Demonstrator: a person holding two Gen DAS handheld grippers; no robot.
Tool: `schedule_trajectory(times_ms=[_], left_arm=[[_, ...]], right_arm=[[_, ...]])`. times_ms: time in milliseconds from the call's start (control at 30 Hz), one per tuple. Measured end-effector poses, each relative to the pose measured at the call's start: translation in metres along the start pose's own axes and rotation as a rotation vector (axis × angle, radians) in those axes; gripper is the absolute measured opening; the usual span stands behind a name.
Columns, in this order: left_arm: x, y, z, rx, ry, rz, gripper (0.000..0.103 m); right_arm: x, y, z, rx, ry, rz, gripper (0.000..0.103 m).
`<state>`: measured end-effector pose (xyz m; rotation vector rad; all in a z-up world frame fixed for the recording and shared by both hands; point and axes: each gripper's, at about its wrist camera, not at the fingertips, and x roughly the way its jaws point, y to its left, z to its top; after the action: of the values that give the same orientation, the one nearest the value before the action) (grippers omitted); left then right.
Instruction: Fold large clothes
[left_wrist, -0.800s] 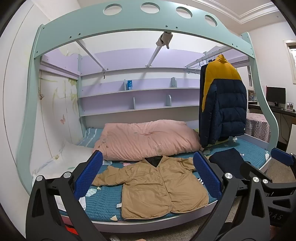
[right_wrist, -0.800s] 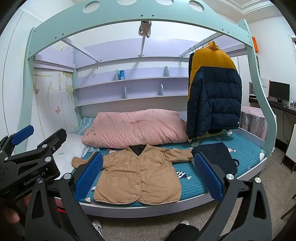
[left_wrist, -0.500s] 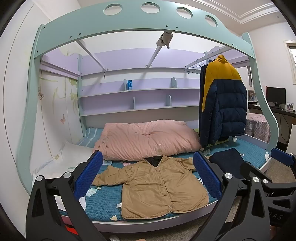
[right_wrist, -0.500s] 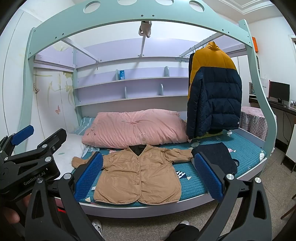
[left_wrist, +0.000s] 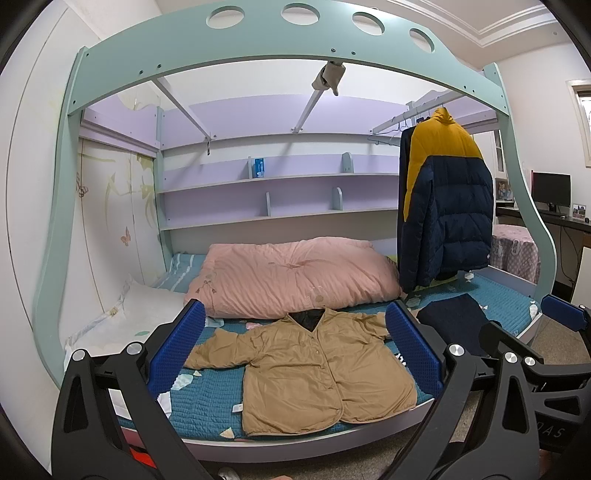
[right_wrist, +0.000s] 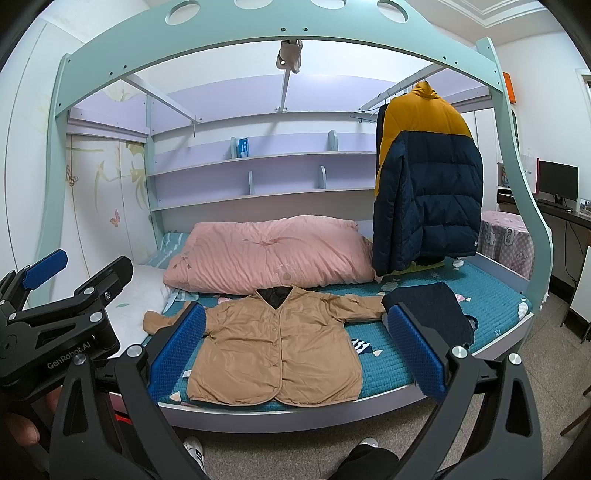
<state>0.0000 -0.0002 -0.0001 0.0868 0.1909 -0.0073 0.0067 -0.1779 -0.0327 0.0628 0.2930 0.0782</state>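
Both grippers are hanging in the air short of the bed, each with its blue-padded jaws spread wide and nothing between them: the left gripper (left_wrist: 295, 350) and the right gripper (right_wrist: 295, 347) are both looking slightly down at the same garment. That garment, a tan button-front jacket of soft padded cloth (left_wrist: 314, 365), is lying flat and face up on the teal quilted mattress (left_wrist: 207, 402), straight ahead of both grippers and beyond their fingertips, sleeves stretched out to either side, hem near the bed's front edge. A dark navy folded garment (right_wrist: 432, 314) is sitting just off the tan jacket's sleeve, ahead of the right gripper's right finger, and a pink puffy duvet (left_wrist: 295, 277) is lying farther back. Folding seems not yet begun; I judge this to be the approach. Next, each gripper needs to be reaching forward and down to pinch a sleeve or shoulder edge.
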Motion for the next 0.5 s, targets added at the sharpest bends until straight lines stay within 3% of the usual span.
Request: schedule_trajectory(times_ms=[500], left_arm=[[0.0002,0.0001,0.0,0.0,0.003,-0.001,0.098]], right_arm=[[0.0014,-0.0005,-0.0005,0.002,0.003,0.0,0.095]])
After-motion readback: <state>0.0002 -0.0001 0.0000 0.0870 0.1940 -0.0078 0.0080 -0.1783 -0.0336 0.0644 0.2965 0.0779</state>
